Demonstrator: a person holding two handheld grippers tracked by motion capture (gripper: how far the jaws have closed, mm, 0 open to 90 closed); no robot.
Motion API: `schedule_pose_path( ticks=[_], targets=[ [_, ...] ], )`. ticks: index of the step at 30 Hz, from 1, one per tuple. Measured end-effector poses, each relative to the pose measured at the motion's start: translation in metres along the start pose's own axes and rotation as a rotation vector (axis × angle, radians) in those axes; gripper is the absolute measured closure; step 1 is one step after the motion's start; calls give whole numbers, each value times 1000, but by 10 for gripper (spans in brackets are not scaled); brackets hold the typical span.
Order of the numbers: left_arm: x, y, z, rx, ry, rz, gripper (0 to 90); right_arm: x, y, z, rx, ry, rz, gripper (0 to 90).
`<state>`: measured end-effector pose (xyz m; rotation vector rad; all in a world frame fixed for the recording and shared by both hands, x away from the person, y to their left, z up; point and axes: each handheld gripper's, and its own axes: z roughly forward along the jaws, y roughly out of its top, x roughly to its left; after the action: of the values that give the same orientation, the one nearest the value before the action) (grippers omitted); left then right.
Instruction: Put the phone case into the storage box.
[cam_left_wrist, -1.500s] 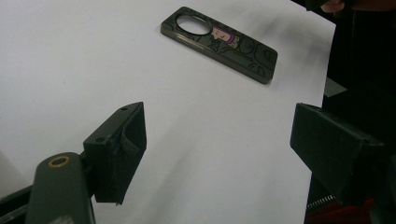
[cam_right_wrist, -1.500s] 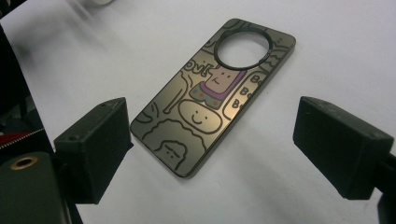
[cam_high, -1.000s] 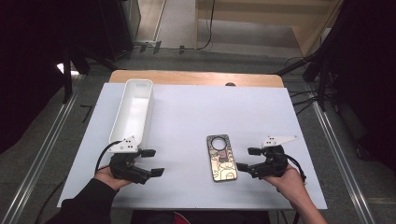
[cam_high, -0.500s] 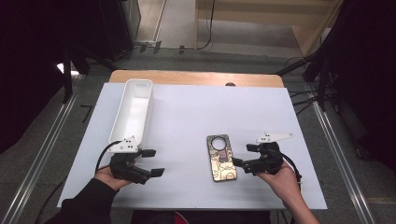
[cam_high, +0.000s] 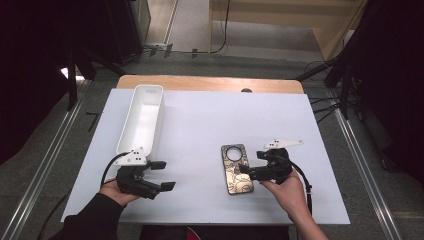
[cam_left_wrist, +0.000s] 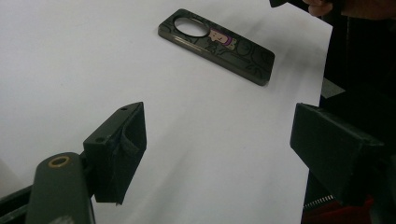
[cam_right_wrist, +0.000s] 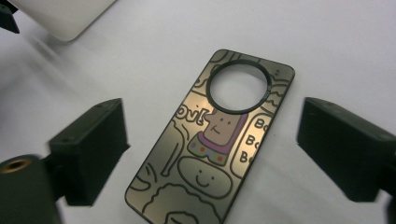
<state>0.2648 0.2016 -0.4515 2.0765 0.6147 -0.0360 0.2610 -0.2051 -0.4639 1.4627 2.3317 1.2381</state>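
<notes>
bare mat (cam_high: 210, 125) mid-table, white tray (cam_high: 142, 120) blocking left

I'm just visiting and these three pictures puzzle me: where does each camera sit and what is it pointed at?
High view: above the table, looking down; both forearms and tongs show.
Left gripper view: on the left tongs, facing across the table; its two jaws show.
Right gripper view: on the right tongs, close over the phone case; its jaws show.
All share the phone case.

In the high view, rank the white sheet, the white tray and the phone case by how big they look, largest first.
1. White sheet, which covers most of the tabletop.
2. White tray, long and narrow, lying farther from the camera.
3. Phone case, plainly shorter than the tray although it lies nearer the camera.
</notes>
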Motion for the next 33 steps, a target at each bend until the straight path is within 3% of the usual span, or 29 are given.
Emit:
schedule_pose_path(
  ticks=[6, 11, 13, 17, 19, 21, 33],
  targets=[
    [0, 0, 0, 0, 0, 0, 183, 4, 1, 6, -16, -42, 8, 0],
    [0, 0, 0, 1, 0, 3, 183, 6, 2, 14, 14, -89, 22, 0],
    [0, 0, 0, 0, 0, 3, 183, 7, 2, 17, 41, -123, 36, 0],
    [1, 0, 0, -2, 2, 1, 183, 13, 3, 27, 107, -239, 21, 0],
    [1, 0, 0, -4, 2, -1, 183, 16, 3, 29, 110, -233, 24, 0],
    [1, 0, 0, -4, 5, -2, 183, 17, 3, 30, 106, -193, 36, 0],
    [1, 0, 0, -4, 3, 2, 183, 22, 1, 45, 165, -264, 100, 0]
  ],
)
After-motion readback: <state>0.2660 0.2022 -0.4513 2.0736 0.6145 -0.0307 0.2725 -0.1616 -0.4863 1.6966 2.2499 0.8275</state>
